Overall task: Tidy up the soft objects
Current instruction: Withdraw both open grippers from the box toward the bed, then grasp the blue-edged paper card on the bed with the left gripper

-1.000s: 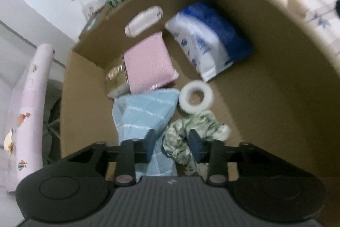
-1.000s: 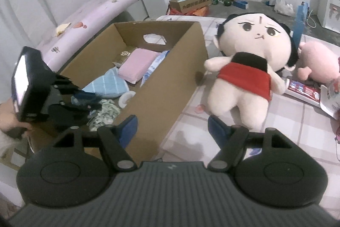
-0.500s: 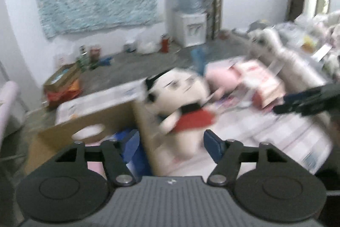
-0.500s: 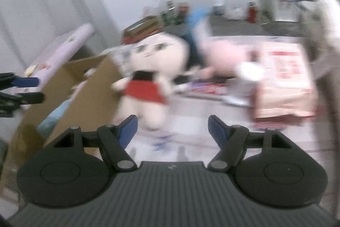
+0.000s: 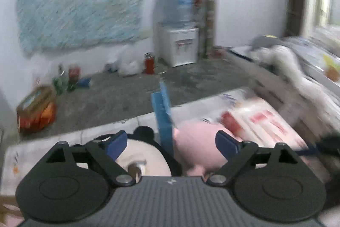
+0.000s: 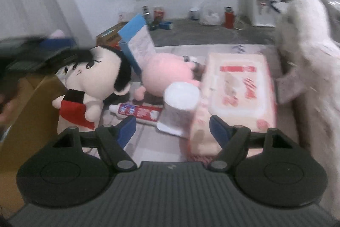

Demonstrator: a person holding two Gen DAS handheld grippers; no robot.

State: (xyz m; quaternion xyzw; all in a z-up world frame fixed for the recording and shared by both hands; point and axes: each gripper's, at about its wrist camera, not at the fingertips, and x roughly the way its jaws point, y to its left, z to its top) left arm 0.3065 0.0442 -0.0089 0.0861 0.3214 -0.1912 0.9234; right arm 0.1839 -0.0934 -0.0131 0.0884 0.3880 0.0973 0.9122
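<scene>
My left gripper (image 5: 171, 143) has just been opening and holds nothing, with the pink plush (image 5: 197, 152) just ahead. My right gripper (image 6: 172, 127), widening too, is spread empty; the doll (image 6: 93, 78) sits ahead-left.

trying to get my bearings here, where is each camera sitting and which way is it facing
Left wrist: on the left gripper, jaws open and just opening, empty; faces the pink plush, blue box and water dispenser.
Right wrist: on the right gripper, open, empty; faces the black-haired doll, toothpaste tube and wipes pack; a blurred hand shows far left.
Shared: pink plush, blue box, doll, dispenser.
</scene>
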